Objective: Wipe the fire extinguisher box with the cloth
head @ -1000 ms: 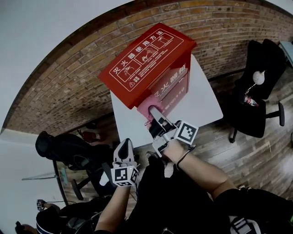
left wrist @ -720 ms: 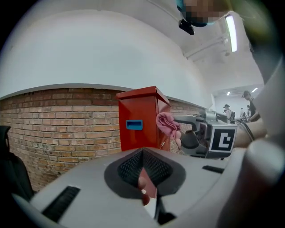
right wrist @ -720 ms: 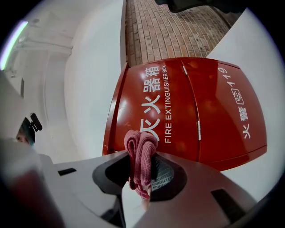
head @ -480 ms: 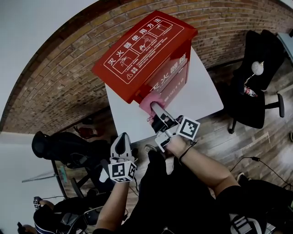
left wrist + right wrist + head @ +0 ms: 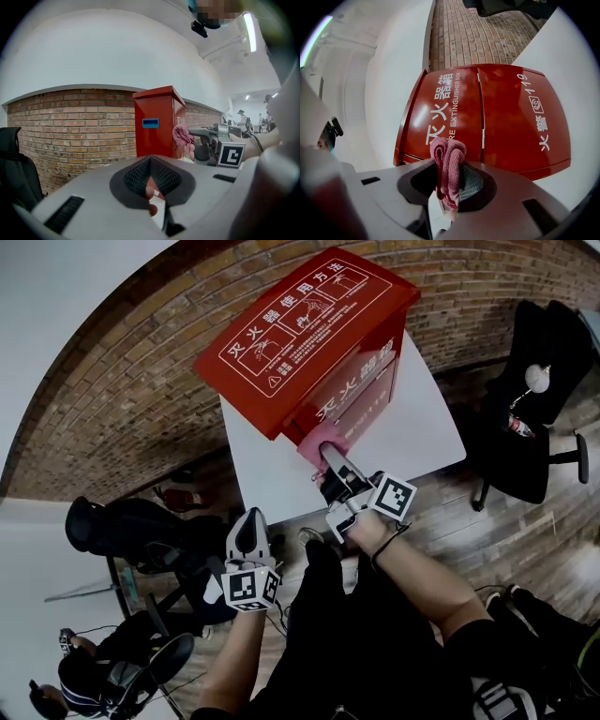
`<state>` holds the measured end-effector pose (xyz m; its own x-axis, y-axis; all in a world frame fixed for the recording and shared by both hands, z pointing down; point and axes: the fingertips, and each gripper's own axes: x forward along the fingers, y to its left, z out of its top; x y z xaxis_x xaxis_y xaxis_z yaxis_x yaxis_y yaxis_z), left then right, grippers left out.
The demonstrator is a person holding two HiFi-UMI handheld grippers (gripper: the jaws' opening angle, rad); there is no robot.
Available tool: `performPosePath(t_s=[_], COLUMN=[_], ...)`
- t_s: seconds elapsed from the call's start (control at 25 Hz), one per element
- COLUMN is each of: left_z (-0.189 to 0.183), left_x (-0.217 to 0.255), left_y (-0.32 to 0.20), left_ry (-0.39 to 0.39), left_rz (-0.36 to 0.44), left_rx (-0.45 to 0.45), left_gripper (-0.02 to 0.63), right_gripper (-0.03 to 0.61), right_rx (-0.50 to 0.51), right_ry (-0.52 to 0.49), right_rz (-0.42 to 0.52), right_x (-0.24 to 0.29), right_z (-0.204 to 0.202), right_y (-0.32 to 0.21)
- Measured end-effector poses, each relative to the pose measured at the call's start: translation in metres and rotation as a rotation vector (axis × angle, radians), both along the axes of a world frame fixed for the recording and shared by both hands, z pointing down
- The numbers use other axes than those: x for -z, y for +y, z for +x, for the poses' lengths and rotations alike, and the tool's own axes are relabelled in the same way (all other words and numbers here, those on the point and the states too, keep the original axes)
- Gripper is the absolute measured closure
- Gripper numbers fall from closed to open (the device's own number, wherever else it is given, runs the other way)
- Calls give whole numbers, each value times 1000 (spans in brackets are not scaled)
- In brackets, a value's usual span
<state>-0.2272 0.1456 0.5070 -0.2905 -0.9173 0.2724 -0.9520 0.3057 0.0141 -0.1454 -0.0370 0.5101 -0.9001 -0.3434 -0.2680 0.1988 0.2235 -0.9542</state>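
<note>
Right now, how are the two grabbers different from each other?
The right gripper is shut on the pink cloth; the left gripper is shut with nothing in it. The right gripper is up at the front of the red fire extinguisher box; the left gripper hangs lower, off the edge of the white table, apart from the box. Both carry a cube with square markers.

**Carrier:** white table (image 5: 427,423) with a flat rectangular top, standing on a dark wood-plank floor (image 5: 525,540).

**Load:** one red fire extinguisher box (image 5: 309,329), upright with a sloped lid, resting directly on the table top.

**Bare top:** a broad strip right of the box and a narrower strip in front of it.

**On the floor:** a black office chair (image 5: 534,418), right of the box and apart from the table.
</note>
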Motion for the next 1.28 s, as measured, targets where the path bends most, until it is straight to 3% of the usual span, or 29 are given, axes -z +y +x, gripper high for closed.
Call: performPosePath(t_s=[1.16, 1.28], left_z=[-1, -2], left_x=[-19, -19], left_y=[14, 14], left_ry=[17, 15], left_rz=[-48, -48], left_rx=[17, 19], left_gripper=[586, 586], right_gripper=[472, 472], right_rx=[-11, -9], right_ry=[147, 179], right_rz=[-5, -53], right_x=[-94, -113], right_z=[2, 3], right_y=[2, 3])
